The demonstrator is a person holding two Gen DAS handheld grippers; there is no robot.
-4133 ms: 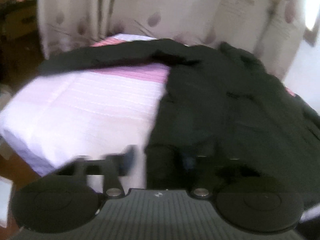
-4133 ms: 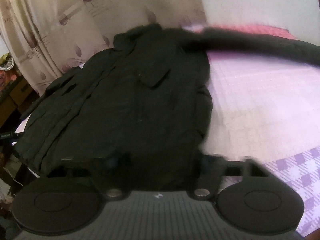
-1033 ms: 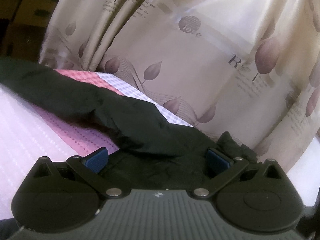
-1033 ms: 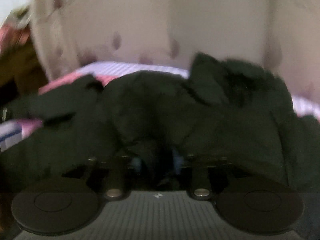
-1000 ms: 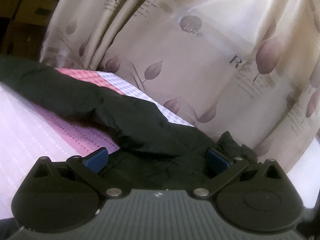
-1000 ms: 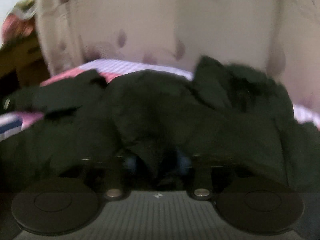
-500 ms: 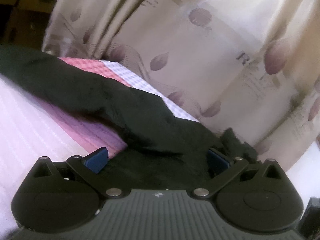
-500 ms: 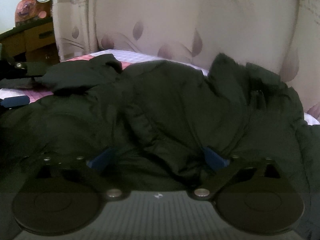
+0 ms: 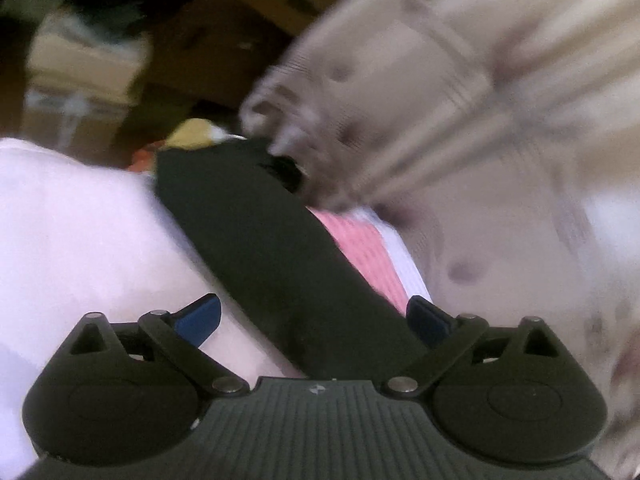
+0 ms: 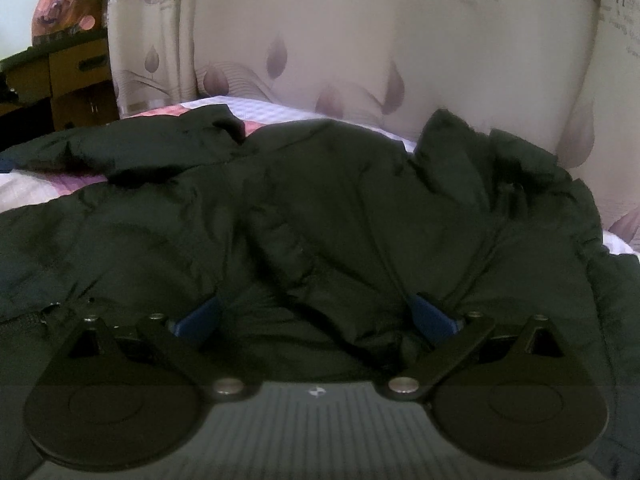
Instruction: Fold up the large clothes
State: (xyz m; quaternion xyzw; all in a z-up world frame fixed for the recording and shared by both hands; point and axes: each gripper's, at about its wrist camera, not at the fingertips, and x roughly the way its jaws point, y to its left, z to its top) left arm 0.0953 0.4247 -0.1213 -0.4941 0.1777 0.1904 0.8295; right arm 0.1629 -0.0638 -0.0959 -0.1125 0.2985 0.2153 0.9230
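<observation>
Jacket [image 10: 320,208] spread on bed [image 9: 72,232], body bunched by curtain [image 10: 440,52]. Sleeve [image 9: 272,256] stretches toward bed's far corner, passing between spread fingers of left gripper [image 9: 314,322]. Right gripper [image 10: 316,316] also spread, low over rumpled body. Risk: shallow pinch on slick padded cloth slips; sleeve drags off edge.

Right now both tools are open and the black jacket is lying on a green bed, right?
Not quite: the bed is pink and white, not green, as the left wrist view shows. Both the left tool and the right tool are open, and the black jacket does lie on it.
</observation>
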